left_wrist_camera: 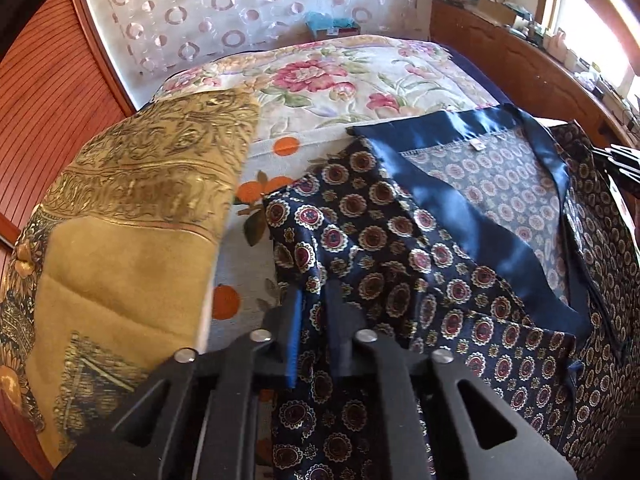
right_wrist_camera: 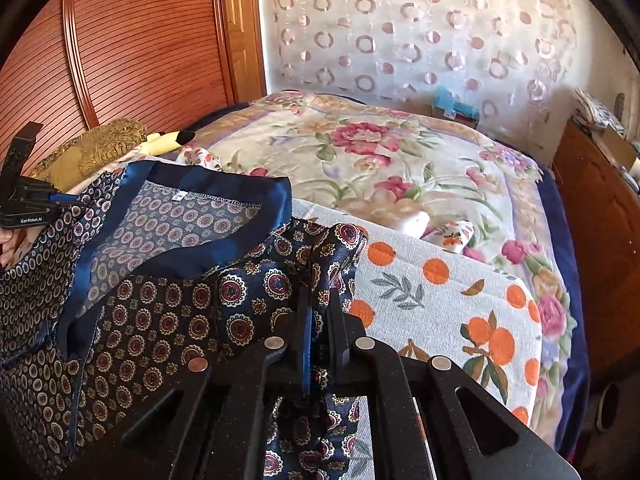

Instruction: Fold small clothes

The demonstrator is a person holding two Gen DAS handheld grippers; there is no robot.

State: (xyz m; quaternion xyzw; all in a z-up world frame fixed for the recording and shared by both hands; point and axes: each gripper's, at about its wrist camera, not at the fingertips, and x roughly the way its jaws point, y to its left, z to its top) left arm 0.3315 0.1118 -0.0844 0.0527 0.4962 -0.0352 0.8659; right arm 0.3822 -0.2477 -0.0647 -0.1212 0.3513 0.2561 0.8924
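A navy patterned satin top point(left_wrist_camera: 400, 240) with a plain blue neckline band point(left_wrist_camera: 460, 208) lies on an orange-print cloth point(left_wrist_camera: 244, 280). My left gripper point(left_wrist_camera: 314, 304) is shut on the garment's left shoulder edge. In the right wrist view the same top point(right_wrist_camera: 160, 300) shows, and my right gripper point(right_wrist_camera: 320, 304) is shut on its right shoulder, with fabric bunched up between the fingers. The left gripper also shows at the far left of the right wrist view point(right_wrist_camera: 60, 198), and the right gripper at the right edge of the left wrist view point(left_wrist_camera: 618, 160).
A gold patterned cushion point(left_wrist_camera: 120, 220) sits left of the garment. The orange-print cloth point(right_wrist_camera: 460, 300) lies over a floral blanket point(right_wrist_camera: 380, 160) on the bed. A wooden wardrobe point(right_wrist_camera: 140, 40), a circle-patterned curtain point(right_wrist_camera: 440, 32) and a cluttered wooden sideboard point(left_wrist_camera: 520, 52) surround the bed.
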